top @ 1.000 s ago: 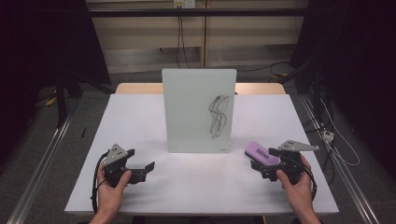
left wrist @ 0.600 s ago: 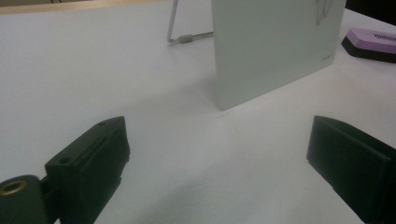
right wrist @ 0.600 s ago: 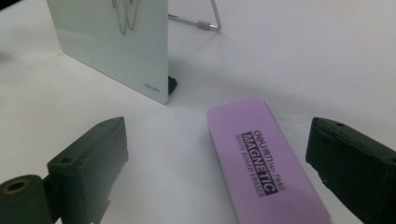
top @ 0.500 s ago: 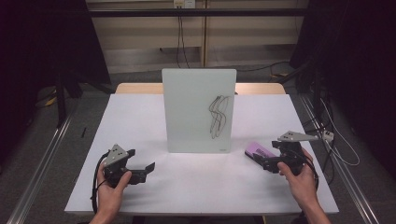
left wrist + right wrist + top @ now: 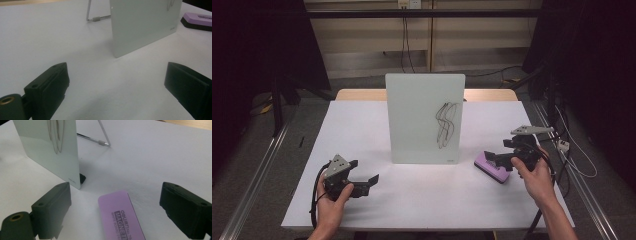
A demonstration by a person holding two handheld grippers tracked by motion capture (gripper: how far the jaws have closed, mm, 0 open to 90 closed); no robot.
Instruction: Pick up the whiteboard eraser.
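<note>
Right gripper (image 5: 501,160), held in the person's right hand (image 5: 537,175), hovers with its blocky black jaws spread wide on either side of the whiteboard eraser (image 5: 493,167), closed on nothing; in the right gripper view the eraser (image 5: 122,216) lies flat between the jaws without touching either. The eraser is a slim rounded slab with a smooth lilac top printed "MAGNETIC WHITE BOARD" in part and a dark underside. It sits just beside the lower right corner of the whiteboard (image 5: 424,117).

That whiteboard is a small, glossy, pale rectangular panel with rounded corners, standing nearly upright at the middle of the tabletop (image 5: 362,125) and propped from behind by a thin bent wire stand (image 5: 103,135). Looping black marker scribbles (image 5: 446,122) run down its right half.

Left gripper (image 5: 362,182), in the left hand (image 5: 329,202), rests low on the tabletop well to the left of the whiteboard and nearer the person, its matte black jaws likewise wide apart and empty. A grey three-cornered plate tops it.

The tabletop is covered in plain, matte white sheeting, with a strip of light wood showing behind the whiteboard.
</note>
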